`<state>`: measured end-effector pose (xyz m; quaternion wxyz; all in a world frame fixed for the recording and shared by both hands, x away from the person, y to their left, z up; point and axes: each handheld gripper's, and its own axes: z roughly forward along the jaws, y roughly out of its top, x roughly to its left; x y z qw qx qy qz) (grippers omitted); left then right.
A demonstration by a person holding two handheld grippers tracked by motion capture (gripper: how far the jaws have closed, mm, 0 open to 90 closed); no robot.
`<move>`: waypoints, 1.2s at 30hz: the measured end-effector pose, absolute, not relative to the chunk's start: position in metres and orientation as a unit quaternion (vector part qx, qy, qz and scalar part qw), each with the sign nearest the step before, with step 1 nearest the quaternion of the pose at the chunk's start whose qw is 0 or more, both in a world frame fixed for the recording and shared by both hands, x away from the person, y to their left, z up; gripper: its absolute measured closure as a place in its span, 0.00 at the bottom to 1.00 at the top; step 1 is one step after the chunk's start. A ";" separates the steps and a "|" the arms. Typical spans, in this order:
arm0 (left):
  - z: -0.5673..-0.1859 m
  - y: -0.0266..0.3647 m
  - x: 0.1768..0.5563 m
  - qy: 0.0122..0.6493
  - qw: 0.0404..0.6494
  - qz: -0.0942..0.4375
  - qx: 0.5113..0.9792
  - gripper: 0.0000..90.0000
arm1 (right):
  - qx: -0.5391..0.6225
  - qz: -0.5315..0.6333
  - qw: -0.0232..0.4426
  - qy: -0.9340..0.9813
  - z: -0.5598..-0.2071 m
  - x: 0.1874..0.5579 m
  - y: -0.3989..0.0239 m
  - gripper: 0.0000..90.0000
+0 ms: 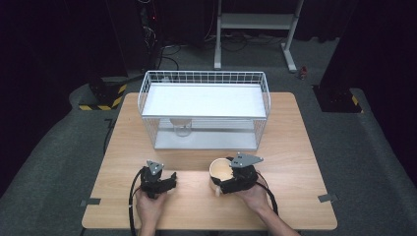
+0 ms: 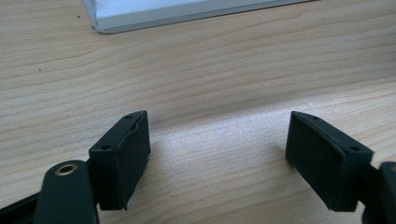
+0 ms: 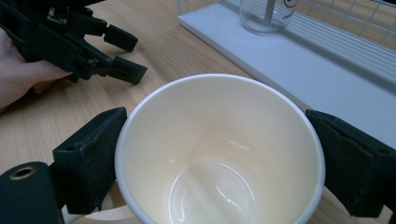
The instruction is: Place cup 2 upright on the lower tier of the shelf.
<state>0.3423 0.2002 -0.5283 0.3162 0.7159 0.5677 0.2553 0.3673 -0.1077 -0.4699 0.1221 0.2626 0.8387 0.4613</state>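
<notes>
We see a wooden bench (image 1: 295,147) with a white wire basket (image 1: 204,110) at its far side. Nearer us, the right gripper (image 3: 219,154) has its jaws clamped on a cream cup (image 3: 219,149). The left gripper (image 2: 217,156) rests beside it, jaws apart on nothing.

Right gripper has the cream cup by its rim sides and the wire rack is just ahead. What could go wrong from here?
1. The right gripper clamps the cup only at its smooth, rounded sides, so the cup may slip or tilt when lifted.
2. A glass already stands on the wire rack's lower shelf; sliding the cup in there could knock it.
3. The opening under the upper shelf looks low, so the cup could catch the wire.
</notes>
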 end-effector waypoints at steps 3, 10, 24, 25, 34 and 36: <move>-0.528 0.200 0.342 0.568 0.317 0.256 0.716 0.25 | 0.265 0.462 0.124 0.837 -0.468 0.369 -0.109 0.11; -0.528 0.200 0.342 0.567 0.317 0.254 0.716 0.25 | 0.266 0.462 0.111 0.839 -0.460 0.376 -0.111 0.11; -0.528 0.200 0.342 0.567 0.317 0.253 0.717 0.24 | 0.280 0.460 0.119 0.834 -0.449 0.389 -0.109 0.11; -0.528 0.200 0.342 0.567 0.317 0.253 0.717 0.24 | 0.282 0.460 0.119 0.834 -0.449 0.390 -0.109 0.11; -0.528 0.200 0.342 0.566 0.316 0.252 0.718 0.24 | 0.305 0.445 0.135 0.831 -0.445 0.411 -0.108 0.11; -0.528 0.200 0.342 0.566 0.315 0.252 0.719 0.24 | 0.306 0.441 0.140 0.832 -0.445 0.415 -0.107 0.11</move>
